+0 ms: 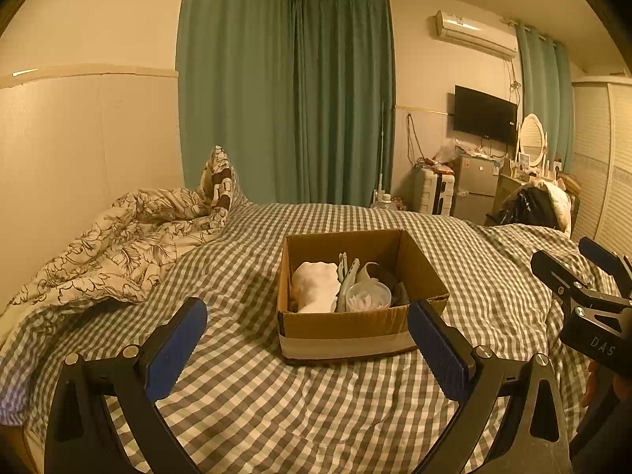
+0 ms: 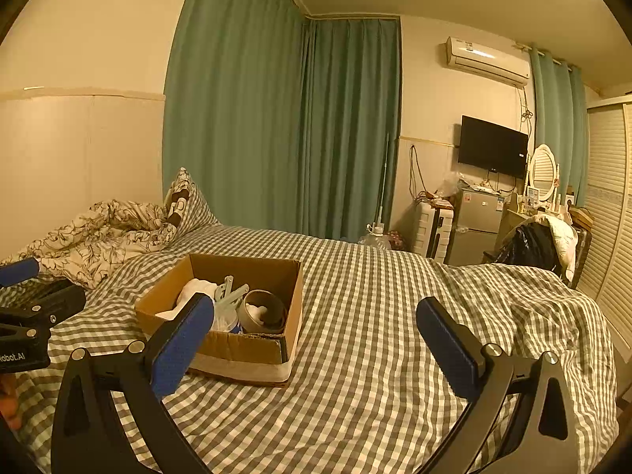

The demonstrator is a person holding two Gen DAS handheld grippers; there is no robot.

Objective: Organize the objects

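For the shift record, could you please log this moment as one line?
left gripper: open, empty | right gripper: open, empty | cardboard box: on bed, filled | phase: approach

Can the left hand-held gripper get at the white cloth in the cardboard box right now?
Probably yes: the left hand-held gripper is open and facing the open-topped cardboard box, and the white cloth lies uncovered on the box's left side.

Grey-and-white checked bedspread (image 1: 316, 395), brown cardboard box (image 1: 343, 324), teal curtains (image 1: 284, 98) (fingers (image 1: 175, 349) padded blue).
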